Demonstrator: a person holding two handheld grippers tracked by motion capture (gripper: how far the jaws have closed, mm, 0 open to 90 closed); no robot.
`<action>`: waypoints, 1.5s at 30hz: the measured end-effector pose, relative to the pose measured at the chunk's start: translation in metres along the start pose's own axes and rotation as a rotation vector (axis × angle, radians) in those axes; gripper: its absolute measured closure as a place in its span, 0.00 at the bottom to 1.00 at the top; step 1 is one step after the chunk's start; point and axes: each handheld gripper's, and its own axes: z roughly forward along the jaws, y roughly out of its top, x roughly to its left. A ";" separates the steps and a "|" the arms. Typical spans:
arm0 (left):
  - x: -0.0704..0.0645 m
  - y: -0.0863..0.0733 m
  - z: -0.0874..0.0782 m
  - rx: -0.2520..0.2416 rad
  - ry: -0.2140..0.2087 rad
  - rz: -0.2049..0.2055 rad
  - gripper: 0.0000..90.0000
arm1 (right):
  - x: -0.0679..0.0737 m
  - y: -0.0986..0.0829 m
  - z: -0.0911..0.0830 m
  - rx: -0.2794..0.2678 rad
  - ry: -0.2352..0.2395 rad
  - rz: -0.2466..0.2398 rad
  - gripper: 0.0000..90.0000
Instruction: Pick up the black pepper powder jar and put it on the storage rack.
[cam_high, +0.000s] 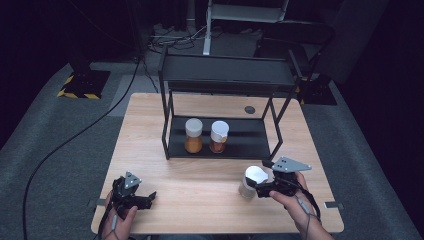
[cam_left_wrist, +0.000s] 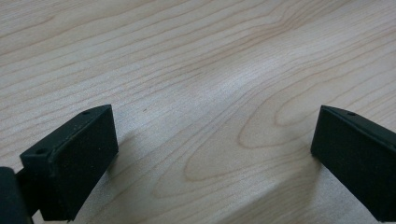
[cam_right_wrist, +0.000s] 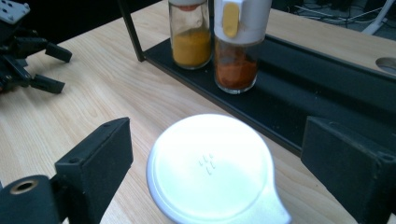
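Observation:
A spice jar with a white flip lid (cam_high: 255, 176) stands on the wooden table (cam_high: 200, 185) in front of the rack. My right gripper (cam_high: 256, 186) is open around it. In the right gripper view the lid (cam_right_wrist: 212, 168) sits between the two jaws with a gap on each side. Two more jars stand on the rack's lower shelf: one with yellow powder (cam_high: 193, 135) (cam_right_wrist: 189, 39) and one with red-orange powder (cam_high: 218, 137) (cam_right_wrist: 236, 56). My left gripper (cam_high: 149, 198) (cam_left_wrist: 212, 135) lies open on bare wood at the front left, holding nothing.
A black two-tier metal rack (cam_high: 227, 75) stands at the table's back centre, its lower shelf (cam_right_wrist: 299, 93) just beyond the jar. A round grommet hole (cam_high: 249, 109) lies behind the rack. The left gripper (cam_right_wrist: 28, 60) also shows far off in the right gripper view.

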 end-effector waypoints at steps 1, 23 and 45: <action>0.000 0.000 0.000 0.000 0.000 0.000 0.00 | 0.000 -0.002 0.001 0.002 -0.001 0.001 0.10; 0.000 0.000 0.000 0.000 0.000 0.000 0.00 | -0.005 -0.029 0.021 0.041 0.015 0.006 0.15; 0.000 0.000 0.000 0.000 0.000 0.000 0.00 | -0.003 -0.035 0.027 0.045 0.042 -0.030 0.33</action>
